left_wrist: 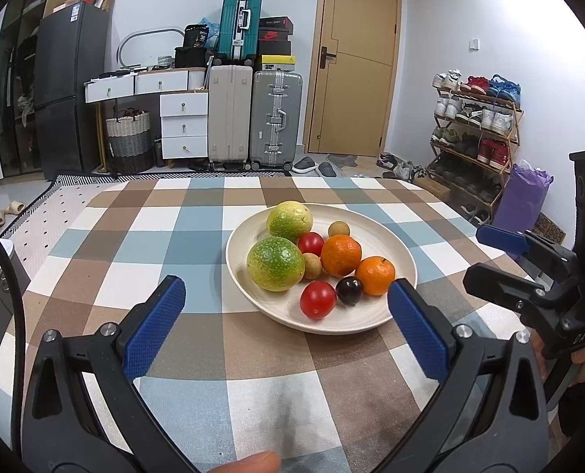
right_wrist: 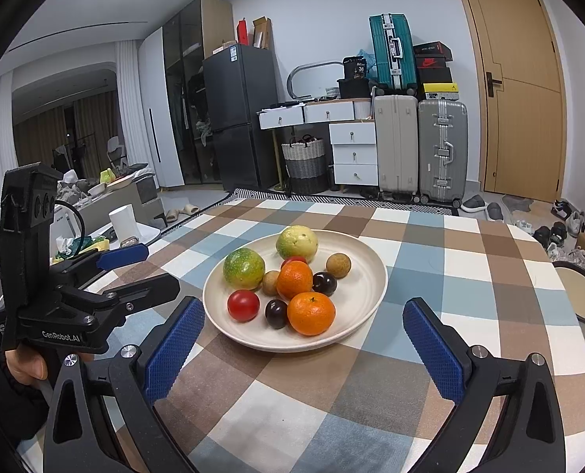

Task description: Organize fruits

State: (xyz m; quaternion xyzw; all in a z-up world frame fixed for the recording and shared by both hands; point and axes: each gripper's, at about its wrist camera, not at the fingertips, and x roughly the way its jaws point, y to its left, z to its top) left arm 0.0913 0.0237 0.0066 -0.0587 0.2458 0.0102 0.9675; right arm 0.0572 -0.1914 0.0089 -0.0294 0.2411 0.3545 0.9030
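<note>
While all the fruit sits gathered, the scene reads thus:
Fruit: two oranges, tomatoes, green fruits piled on the plate.
Left gripper: fingers spread, holding nothing, near the plate's rim.
Right gripper: likewise spread, holding nothing.
Stage: fits either sorting ahead or gathering finished; undecidable.

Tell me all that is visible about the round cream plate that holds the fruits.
The round cream plate is wide and shallow with a low raised rim, matte, maybe ceramic or plastic. It lies flat on the checked tablecloth, near the table's middle. It holds all the fruits, grouped toward its left half in the right wrist view; its right part is bare. Neither gripper touches it.
</note>
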